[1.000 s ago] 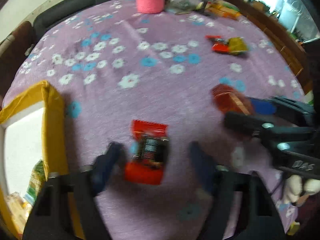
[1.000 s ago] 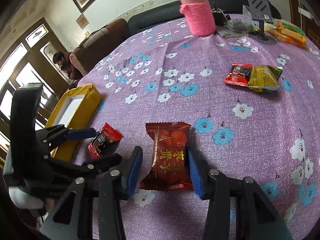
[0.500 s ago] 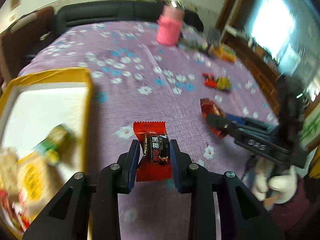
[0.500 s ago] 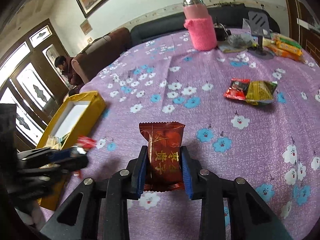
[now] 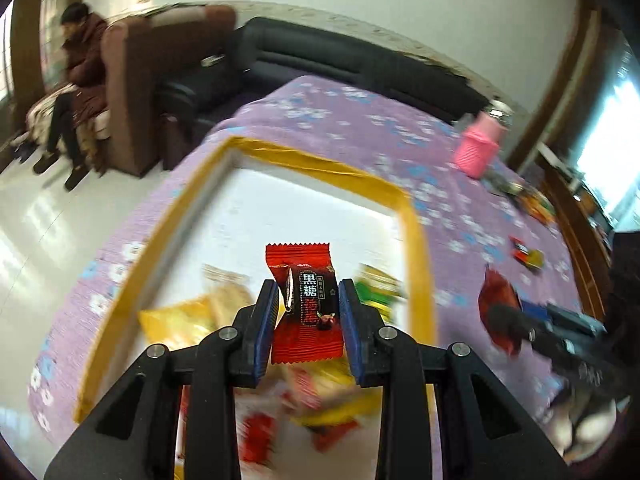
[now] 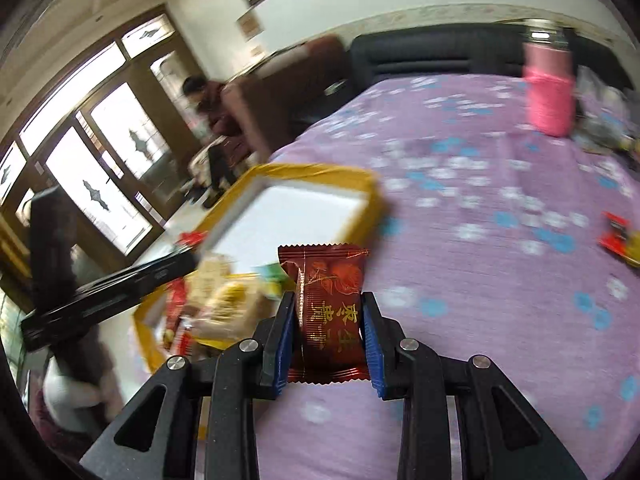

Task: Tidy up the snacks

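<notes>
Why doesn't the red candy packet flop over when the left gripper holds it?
The red candy packet probably stays stiff because something solid fills its middle, where the left gripper pinches it. Its flat top edge stands straight, so it seems light. The shiny wrapper may be slippery, so it could slide out.

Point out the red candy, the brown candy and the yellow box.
Red candy (image 5: pixel 306 300): left wrist view, middle of the wrapper.
Brown candy (image 6: pixel 329 312): right wrist view, middle of the wrapper.
Yellow box (image 5: pixel 416 248): left wrist view, right rim.

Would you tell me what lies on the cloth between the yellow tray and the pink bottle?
Nothing: in the right wrist view, only bare flowered cloth lies between the yellow tray and the pink bottle.
</notes>
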Demonstrator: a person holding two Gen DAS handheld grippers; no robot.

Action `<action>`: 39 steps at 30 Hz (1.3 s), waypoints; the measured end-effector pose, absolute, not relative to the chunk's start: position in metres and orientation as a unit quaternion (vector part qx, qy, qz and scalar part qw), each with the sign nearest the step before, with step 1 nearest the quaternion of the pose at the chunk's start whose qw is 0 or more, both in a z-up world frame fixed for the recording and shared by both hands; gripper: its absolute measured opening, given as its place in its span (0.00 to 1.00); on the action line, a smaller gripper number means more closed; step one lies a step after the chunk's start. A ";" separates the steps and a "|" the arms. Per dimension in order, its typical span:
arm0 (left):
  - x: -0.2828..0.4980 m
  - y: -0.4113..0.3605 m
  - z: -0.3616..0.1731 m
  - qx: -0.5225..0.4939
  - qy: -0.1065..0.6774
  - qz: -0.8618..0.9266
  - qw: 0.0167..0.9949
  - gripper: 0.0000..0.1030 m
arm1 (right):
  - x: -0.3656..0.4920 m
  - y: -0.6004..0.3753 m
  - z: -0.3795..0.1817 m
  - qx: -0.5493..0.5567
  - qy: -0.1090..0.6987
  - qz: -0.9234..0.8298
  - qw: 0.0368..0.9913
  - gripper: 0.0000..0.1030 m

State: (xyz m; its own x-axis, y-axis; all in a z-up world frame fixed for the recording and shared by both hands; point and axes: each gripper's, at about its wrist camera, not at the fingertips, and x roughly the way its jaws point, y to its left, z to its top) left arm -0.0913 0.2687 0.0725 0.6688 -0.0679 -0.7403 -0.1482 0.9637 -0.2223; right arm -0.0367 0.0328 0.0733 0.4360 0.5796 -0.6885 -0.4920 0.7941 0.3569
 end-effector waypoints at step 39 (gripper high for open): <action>-0.187 0.205 0.121 -0.051 0.309 0.142 0.939 0.80 | -0.104 0.054 0.089 0.026 0.365 0.305 0.880 0.57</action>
